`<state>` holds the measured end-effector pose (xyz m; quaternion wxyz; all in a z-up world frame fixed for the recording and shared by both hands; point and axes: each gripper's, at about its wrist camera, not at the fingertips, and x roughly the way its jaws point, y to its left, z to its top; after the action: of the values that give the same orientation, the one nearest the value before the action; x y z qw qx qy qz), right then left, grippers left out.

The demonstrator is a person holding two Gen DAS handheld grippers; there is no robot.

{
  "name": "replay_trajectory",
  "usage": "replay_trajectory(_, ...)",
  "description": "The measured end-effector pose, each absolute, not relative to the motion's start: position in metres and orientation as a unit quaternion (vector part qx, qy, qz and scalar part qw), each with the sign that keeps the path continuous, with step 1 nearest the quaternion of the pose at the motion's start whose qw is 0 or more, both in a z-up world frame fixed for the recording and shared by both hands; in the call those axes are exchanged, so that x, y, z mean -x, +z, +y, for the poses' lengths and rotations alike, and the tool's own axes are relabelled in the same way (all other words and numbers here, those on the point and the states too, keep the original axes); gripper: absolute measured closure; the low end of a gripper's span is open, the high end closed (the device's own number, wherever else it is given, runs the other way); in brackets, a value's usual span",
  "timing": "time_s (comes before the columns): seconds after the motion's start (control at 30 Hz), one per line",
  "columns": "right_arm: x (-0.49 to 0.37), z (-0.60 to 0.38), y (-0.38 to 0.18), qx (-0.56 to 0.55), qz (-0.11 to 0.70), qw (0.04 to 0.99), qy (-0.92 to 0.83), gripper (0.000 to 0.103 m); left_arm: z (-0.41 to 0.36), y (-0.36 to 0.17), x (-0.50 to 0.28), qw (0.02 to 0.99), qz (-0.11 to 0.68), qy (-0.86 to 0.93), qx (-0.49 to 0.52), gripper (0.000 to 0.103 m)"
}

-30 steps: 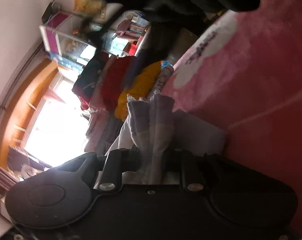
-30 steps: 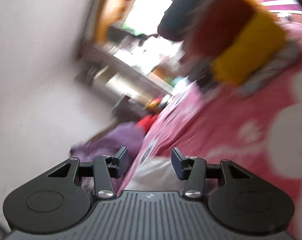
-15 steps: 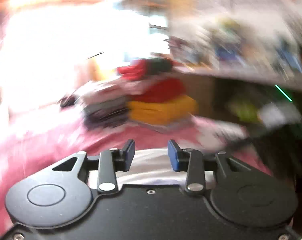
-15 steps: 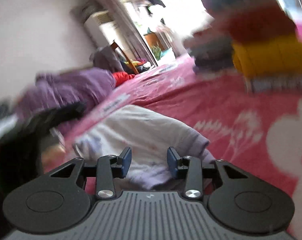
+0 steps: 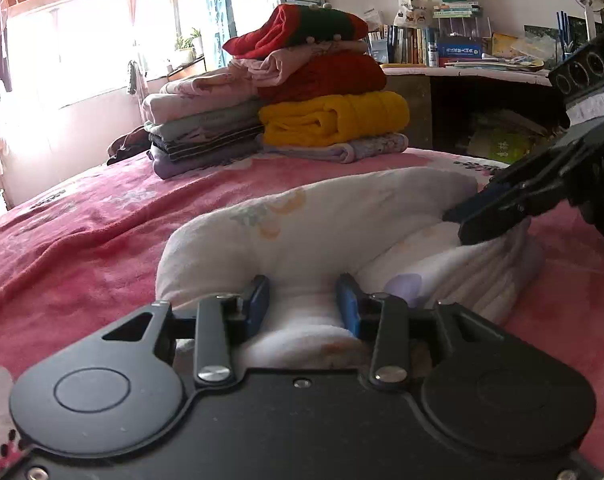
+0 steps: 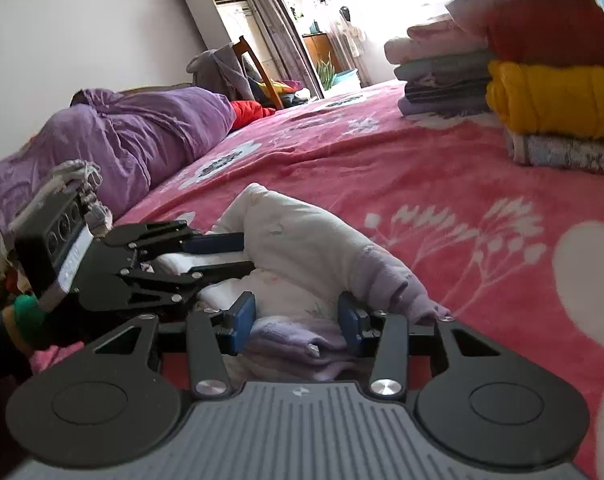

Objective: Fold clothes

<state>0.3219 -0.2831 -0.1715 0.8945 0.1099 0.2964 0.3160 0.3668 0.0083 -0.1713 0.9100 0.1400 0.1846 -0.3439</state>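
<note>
A white garment [image 5: 322,220] with a faint print and lavender cuffs lies bunched in a thick fold on the pink flowered blanket [image 5: 81,220]. My left gripper [image 5: 302,304] is shut on its near white edge, and cloth fills the narrow gap between the blue pads. My right gripper [image 5: 474,220] reaches in from the right onto the garment's other end. In the right wrist view, the right gripper [image 6: 295,318] is shut on the lavender cuff of the garment [image 6: 302,232]. The left gripper [image 6: 225,256] pinches white cloth at the left.
Two stacks of folded clothes [image 5: 334,120] stand at the far side of the bed, also seen as the stacks [image 6: 550,96] at the right. A purple bundle [image 6: 121,136] lies at the bed's left. A cluttered desk [image 5: 462,68] stands behind the bed.
Both grippers swung down from a tilted, blurred view to level. The garment that hung from the left gripper now rests bunched on the blanket between the two grippers.
</note>
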Motion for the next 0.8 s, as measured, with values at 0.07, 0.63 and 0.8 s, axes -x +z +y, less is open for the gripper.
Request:
replay_trajectory(0.07, -0.321, -0.285, -0.175, -0.117, 0.297, 0.893, 0.316, 0.059, 0.006, -0.18, -0.367, 0.91, 0.183, -0.346, -0.137, 0.067)
replay_trajectory(0.63, -0.248, -0.298, -0.142, -0.195, 0.193, 0.938, 0.21, 0.029, 0.074, -0.13, -0.333, 0.926, 0.169, -0.337, 0.037, 0.03)
replay_trajectory(0.8, -0.264, -0.32, -0.164, -0.315, 0.224, 0.908, 0.164, 0.019, 0.126, -0.146, -0.35, 0.916, 0.227, -0.274, 0.186, 0.03)
